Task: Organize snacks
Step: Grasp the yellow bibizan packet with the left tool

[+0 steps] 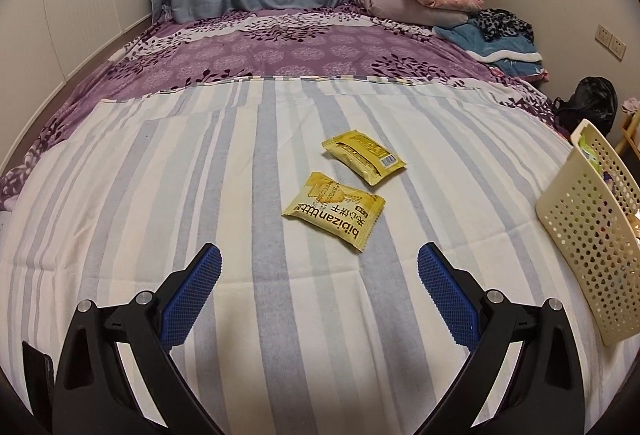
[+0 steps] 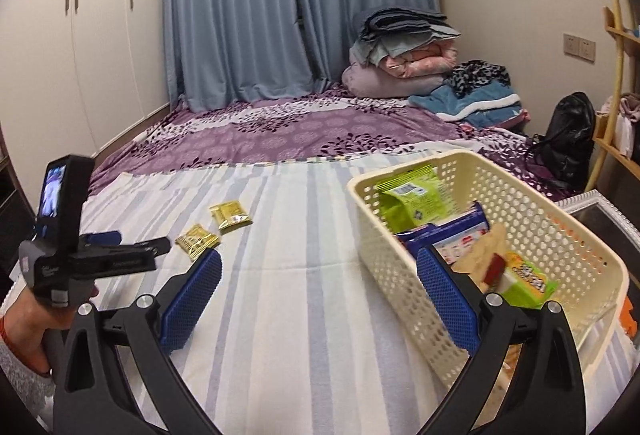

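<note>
Two small yellow foil snack packets lie on the striped blue-and-cream bedsheet (image 1: pixel 280 315), near the middle of the left wrist view. The nearer packet with dark printed lettering (image 1: pixel 334 213) sits just below centre, and the farther packet with a barcode at its corner (image 1: pixel 365 157) lies just beyond it, up and to the right; the two are close but apart. In the right wrist view both packets appear left of centre.

The cream perforated plastic basket (image 2: pixel 560 235) fills the right half of the right wrist view and already holds several packs: a light green pouch (image 2: pixel 416 195), a blue-and-white wrapper (image 2: pixel 460 235) and a smaller green pack (image 2: pixel 528 281).

The left gripper (image 1: pixel 319 263) hovers just short of the nearer packet, its blue-padded jaws spread wide and holding nothing. The right gripper (image 2: pixel 319 269) hangs over the basket's near edge, jaws likewise spread and empty.

The packets look light, thin and crinkly, probably slick foil with brittle contents, lying flat on soft cloth. A sensible hold is across a raised sealed edge or the puffed middle, squeezed gently, with care not to pinch the sheet along with it.
</note>
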The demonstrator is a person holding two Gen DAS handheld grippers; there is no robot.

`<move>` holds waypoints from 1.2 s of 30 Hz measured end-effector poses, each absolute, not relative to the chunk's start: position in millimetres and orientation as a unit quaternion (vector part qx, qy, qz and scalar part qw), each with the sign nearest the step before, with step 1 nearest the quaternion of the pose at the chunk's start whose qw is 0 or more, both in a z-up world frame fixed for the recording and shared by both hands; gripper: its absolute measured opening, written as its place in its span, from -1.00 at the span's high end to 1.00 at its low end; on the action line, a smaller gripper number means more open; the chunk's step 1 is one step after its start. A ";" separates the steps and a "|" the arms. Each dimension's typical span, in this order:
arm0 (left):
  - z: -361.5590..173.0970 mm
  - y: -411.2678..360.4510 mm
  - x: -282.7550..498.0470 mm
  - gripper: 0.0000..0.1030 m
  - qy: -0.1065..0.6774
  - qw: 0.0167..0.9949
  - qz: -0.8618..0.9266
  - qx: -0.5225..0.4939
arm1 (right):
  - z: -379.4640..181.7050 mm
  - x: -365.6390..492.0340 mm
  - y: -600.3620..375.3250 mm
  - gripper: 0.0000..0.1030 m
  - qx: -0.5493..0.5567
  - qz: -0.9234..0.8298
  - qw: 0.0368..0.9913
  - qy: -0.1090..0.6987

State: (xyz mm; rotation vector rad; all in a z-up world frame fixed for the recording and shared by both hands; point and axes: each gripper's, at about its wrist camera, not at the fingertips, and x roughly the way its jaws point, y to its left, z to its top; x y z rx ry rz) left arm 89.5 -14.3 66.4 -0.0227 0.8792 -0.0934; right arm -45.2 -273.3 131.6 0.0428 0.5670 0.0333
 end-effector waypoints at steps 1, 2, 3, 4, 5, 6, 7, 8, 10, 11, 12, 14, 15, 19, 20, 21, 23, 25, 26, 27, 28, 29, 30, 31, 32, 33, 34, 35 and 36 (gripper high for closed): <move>63.8 -14.7 92.8 -0.94 0.427 0.903 -0.045 -0.011 | 128.6 -43.0 -269.2 -0.89 0.017 0.022 0.958 0.284; 61.1 -15.3 97.5 -0.94 0.430 0.902 -0.043 -0.011 | 125.5 -42.1 -265.7 -0.89 0.014 0.025 0.957 0.288; 59.3 -16.5 102.4 -0.94 0.432 0.901 -0.042 -0.012 | 122.0 -39.7 -262.1 -0.89 0.011 0.031 0.955 0.294; 57.0 -17.0 107.2 -0.94 0.435 0.899 -0.041 -0.014 | 118.7 -37.1 -258.2 -0.89 0.010 0.035 0.954 0.299; 54.6 -17.5 113.2 -0.94 0.438 0.898 -0.042 -0.018 | 115.4 -34.5 -255.6 -0.89 0.008 0.038 0.952 0.304; 53.0 -18.4 117.2 -0.94 0.439 0.897 -0.041 -0.021 | 111.8 -32.5 -252.3 -0.89 0.006 0.043 0.950 0.309; 50.9 -19.2 123.0 -0.94 0.441 0.897 -0.039 -0.025 | 108.8 -30.8 -249.7 -0.89 0.004 0.046 0.949 0.313; 48.7 -20.3 129.1 -0.94 0.443 0.895 -0.036 -0.027 | 105.5 -28.5 -246.7 -0.89 0.001 0.050 0.947 0.318; 43.9 -22.7 138.2 -0.94 0.447 0.893 -0.033 -0.033 | 99.6 -26.1 -241.5 -0.89 -0.003 0.056 0.944 0.325; 40.5 -23.5 144.4 -0.94 0.450 0.892 -0.030 -0.036 | 96.5 -24.8 -239.1 -0.89 -0.004 0.058 0.943 0.328; 37.8 -24.2 149.2 -0.94 0.452 0.891 -0.027 -0.037 | 93.2 -22.9 -236.8 -0.89 -0.005 0.062 0.941 0.332; 30.2 -25.5 160.2 -0.94 0.460 0.887 -0.018 -0.042 | 88.2 -19.3 -233.2 -0.89 -0.006 0.066 0.938 0.339; 27.3 -25.4 164.1 -0.94 0.462 0.885 -0.015 -0.045 | 85.2 -17.1 -231.3 -0.89 -0.006 0.069 0.937 0.342; 16.4 -24.8 177.8 -0.94 0.471 0.881 -0.003 -0.056 | 74.7 -11.1 -224.5 -0.89 -0.006 0.080 0.932 0.355; 14.3 -24.6 180.1 -0.94 0.472 0.880 -0.003 -0.056 | 72.3 -10.1 -222.6 -0.89 -0.007 0.082 0.930 0.357; 11.6 -24.5 182.6 -0.94 0.475 0.878 -0.002 -0.055 | 71.1 -7.9 -222.5 -0.89 -0.007 0.084 0.929 0.360; 6.8 -22.6 184.9 -0.94 0.478 0.877 -0.003 -0.054 | 68.4 -5.4 -220.6 -0.89 -0.005 0.087 0.927 0.364; 4.7 -20.7 183.8 -0.94 0.476 0.878 -0.005 -0.054 | 66.1 -4.1 -217.0 -0.89 -0.005 0.089 0.926 0.367; 4.6 -20.6 182.2 -0.94 0.476 0.878 -0.006 -0.051 | 65.8 -2.9 -216.7 -0.89 -0.005 0.090 0.925 0.368; 4.3 -18.9 180.8 -0.94 0.476 0.878 -0.006 -0.051 | 65.0 -2.0 -215.9 -0.89 -0.004 0.090 0.925 0.369; 4.6 -16.4 178.5 -0.94 0.476 0.878 -0.008 -0.052 | 64.5 -1.2 -215.6 -0.89 -0.004 0.091 0.925 0.369; 4.9 -14.5 176.9 -0.94 0.476 0.878 -0.008 -0.053 | 64.2 -0.7 -215.1 -0.89 -0.004 0.091 0.925 0.370; 5.0 -11.4 174.2 -0.94 0.476 0.878 -0.007 -0.054 | 64.0 -0.8 -214.0 -0.89 -0.003 0.092 0.925 0.370; 5.4 -8.0 171.8 -0.94 0.477 0.877 -0.005 -0.055 | 64.0 -0.4 -213.8 -0.89 -0.003 0.093 0.925 0.370; 5.7 -4.2 168.4 -0.94 0.477 0.877 -0.002 -0.056 | 63.9 -0.5 -212.5 -0.89 -0.003 0.094 0.924 0.370; 5.8 -0.2 165.0 -0.94 0.477 0.877 -0.001 -0.057 | 64.3 0.0 -212.1 -0.89 -0.003 0.095 0.924 0.370; 5.7 4.2 161.7 -0.94 0.477 0.877 0.001 -0.057 | 64.0 1.0 -211.7 -0.89 -0.003 0.096 0.924 0.370; 5.4 8.2 158.5 -0.94 0.479 0.876 0.003 -0.057 | 64.1 1.0 -210.7 -0.89 -0.003 0.097 0.924 0.370; 5.4 12.4 155.1 -0.94 0.478 0.876 0.006 -0.056 | 64.0 1.0 -209.2 -0.89 -0.004 0.099 0.924 0.370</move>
